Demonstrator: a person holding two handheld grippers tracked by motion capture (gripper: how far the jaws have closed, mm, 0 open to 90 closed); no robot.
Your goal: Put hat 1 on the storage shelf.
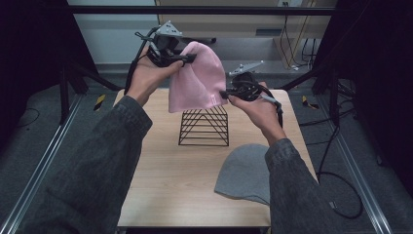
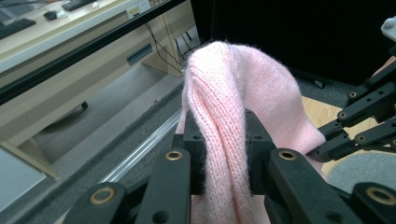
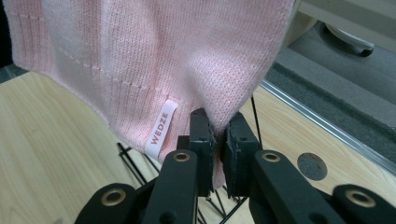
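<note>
A pink knit beanie (image 1: 197, 78) hangs in the air above a black wire stand (image 1: 205, 126) on the wooden table (image 1: 165, 170). My left gripper (image 1: 187, 58) is shut on the beanie's top, a thick fold of knit (image 2: 224, 140) squeezed between its jaws. My right gripper (image 1: 225, 94) is shut on the beanie's lower right corner (image 3: 217, 126), close to a small label (image 3: 161, 128) reading WEDZE. The right gripper (image 2: 327, 149) also appears at the right edge of the left gripper view.
A grey beanie (image 1: 245, 171) lies flat on the table at the front right, partly under my right sleeve. The wire stand (image 3: 135, 165) stands just under the pink beanie. Metal rails (image 1: 39, 170) run along the floor on both sides of the table.
</note>
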